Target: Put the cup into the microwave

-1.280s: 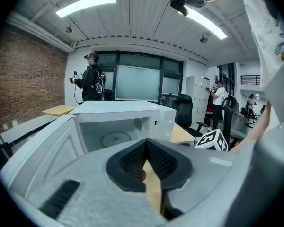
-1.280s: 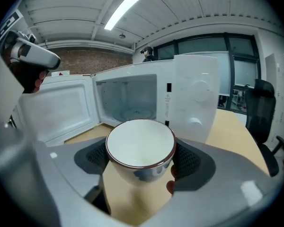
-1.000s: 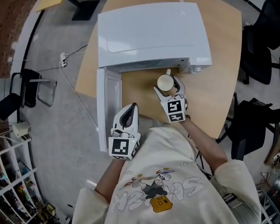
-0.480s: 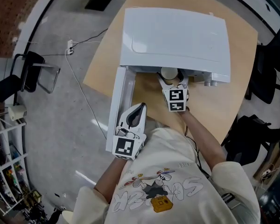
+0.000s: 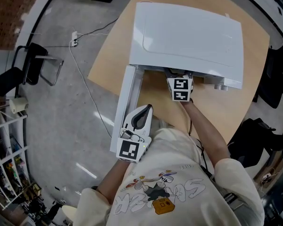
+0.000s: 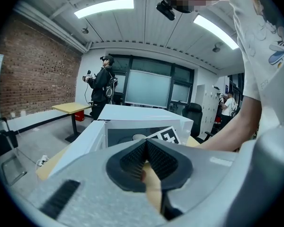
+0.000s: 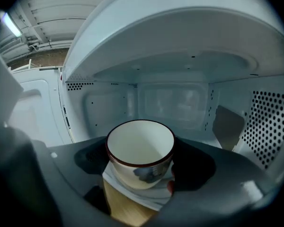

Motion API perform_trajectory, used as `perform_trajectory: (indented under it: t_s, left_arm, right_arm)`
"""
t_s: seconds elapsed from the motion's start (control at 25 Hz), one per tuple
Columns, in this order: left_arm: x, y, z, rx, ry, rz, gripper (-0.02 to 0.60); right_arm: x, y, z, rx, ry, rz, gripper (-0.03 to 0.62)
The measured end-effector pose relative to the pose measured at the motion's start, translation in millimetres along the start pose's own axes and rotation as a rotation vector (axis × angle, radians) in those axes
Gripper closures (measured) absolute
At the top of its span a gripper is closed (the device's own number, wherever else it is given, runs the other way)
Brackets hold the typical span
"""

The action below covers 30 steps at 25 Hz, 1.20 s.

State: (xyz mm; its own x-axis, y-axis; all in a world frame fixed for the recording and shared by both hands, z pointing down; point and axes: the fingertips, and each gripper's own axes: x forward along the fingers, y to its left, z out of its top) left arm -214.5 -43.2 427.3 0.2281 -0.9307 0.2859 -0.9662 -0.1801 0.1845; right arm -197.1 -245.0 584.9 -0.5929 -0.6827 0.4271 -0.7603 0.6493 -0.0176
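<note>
Right gripper view: right tool [image 7: 142, 163] has its jaws spread wide, clamped on the cup [image 7: 140, 150]. The cup is white with a dark red-brown rim and a dark smudge on its side. It is upright and empty. It sits at the mouth of the microwave [image 7: 175, 96] cavity, with the perforated side walls and back wall beyond it. Under the cup I see the white front lip of the cavity and a strip of the wooden surface [image 7: 125, 207]. Can't tell if the cup's base touches anything.

Head view: no cup visible here, the microwave's top hides it. Only the right tool's marker cube [image 5: 181, 89] shows, at the near front edge of the casing. The door [image 5: 129, 102] is swung fully open on the left, pointing toward the person. The right forearm [image 5: 205, 135] is stretched out straight from the body to the opening.

The left tool [image 5: 144, 111] is held back close to the torso, at the near end of the door, with the arm bent and the nose aimed far.

Left gripper view: left tool's jaws are pressed together with nothing between them. Past them are the open cavity and the right tool's marker cube inside the opening.
</note>
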Motion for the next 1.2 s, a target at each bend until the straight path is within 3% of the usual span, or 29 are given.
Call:
perform_trajectory:
  t_s: [0.36, 0.48, 0.88, 0.92, 1.2]
  left_arm:
    - [3.2, -2.2, -3.7, -0.012, 0.020, -0.014, 0.575]
    - [1.7, -4.9, -10.3, -0.013, 0.053, -0.017, 0.575]
    - [2.5, -17.4, -18.5, -0.053, 0.078, -0.019, 0.575]
    - [3.1, -20.4, -21.2, -0.056, 0.081, -0.024, 0.575]
    - [26.5, -52.6, -25.4, -0.081, 0.069, -0.106, 0.575]
  right_arm:
    - [6.0, -3.5, 1.5, 0.005, -0.029, 0.004, 0.189]
    - [1.2, -3.8, -1.6, -0.005, -0.015, 0.009, 0.148]
    - [-69.9, -3.3, -7.0, 0.008, -0.043, -0.012, 0.161]
    - [-80.8, -4.0, -7.6, 0.009, -0.045, -0.013, 0.182]
    - [-171.1, -33.7, -20.8, 0.057, -0.056, -0.077, 0.499]
